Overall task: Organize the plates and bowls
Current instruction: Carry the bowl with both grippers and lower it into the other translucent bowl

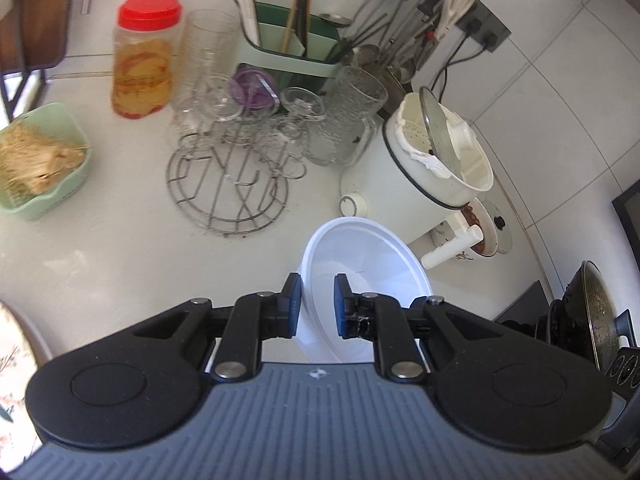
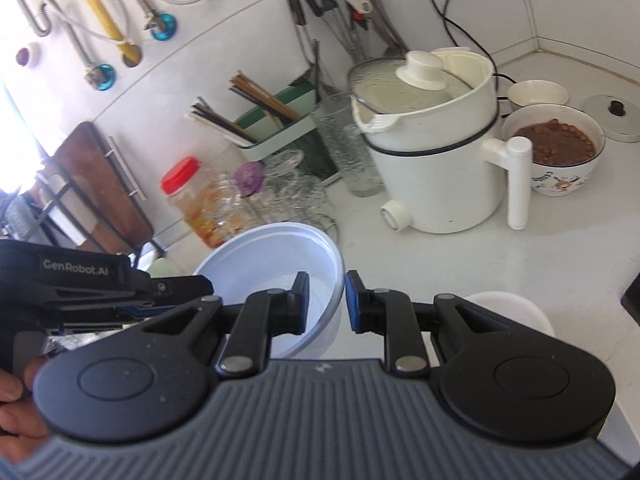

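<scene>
While both pairs of jaws stand nearly closed, each clamps the rim of one white bowl (image 2: 276, 264): the right gripper (image 2: 327, 302) pinches its near-right wall, and the left gripper (image 1: 317, 305) grips the opposite edge. Held between the two, the bowl hangs above the white counter (image 1: 120, 248). Beyond stand a wire rack (image 1: 228, 188), glasses and a white cooker (image 2: 436, 160).

The left gripper's body (image 1: 316, 420) is hiding the white bowl's (image 1: 360, 264) near rim; the glasses (image 1: 224, 96) are blurring together.
</scene>
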Demonstrator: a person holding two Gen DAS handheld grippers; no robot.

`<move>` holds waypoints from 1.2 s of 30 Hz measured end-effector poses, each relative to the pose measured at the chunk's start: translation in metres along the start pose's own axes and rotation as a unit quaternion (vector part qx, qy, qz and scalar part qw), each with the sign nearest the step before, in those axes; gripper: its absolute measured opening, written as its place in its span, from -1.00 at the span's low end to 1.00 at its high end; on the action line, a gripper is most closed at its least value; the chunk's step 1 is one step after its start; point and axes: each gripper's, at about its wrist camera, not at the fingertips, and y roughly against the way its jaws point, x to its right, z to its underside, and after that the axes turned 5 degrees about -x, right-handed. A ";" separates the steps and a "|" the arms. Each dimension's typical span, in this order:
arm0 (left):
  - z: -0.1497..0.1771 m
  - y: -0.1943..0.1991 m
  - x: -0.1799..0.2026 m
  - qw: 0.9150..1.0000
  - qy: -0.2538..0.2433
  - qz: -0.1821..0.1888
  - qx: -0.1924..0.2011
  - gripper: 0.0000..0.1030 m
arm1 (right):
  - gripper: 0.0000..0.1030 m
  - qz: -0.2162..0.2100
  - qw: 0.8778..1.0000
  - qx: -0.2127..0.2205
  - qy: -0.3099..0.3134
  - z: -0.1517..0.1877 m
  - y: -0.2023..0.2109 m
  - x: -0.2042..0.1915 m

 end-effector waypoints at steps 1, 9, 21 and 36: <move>0.003 0.002 -0.003 1.000 0.003 -0.002 0.000 -0.64 | -0.56 -0.006 1.000 -0.001 0.001 0.001 0.001 -0.001; 0.022 0.027 -0.016 1.000 0.005 -0.008 0.021 -0.64 | -0.56 -0.033 0.999 -0.009 0.022 0.012 0.011 -0.015; 0.039 0.051 -0.059 0.999 0.031 -0.007 0.020 -0.64 | -0.54 -0.053 0.997 -0.038 0.036 0.028 0.004 -0.047; 0.048 0.064 -0.103 1.000 0.010 -0.001 0.007 -0.64 | -0.54 -0.062 0.996 -0.058 0.006 0.052 -0.015 -0.071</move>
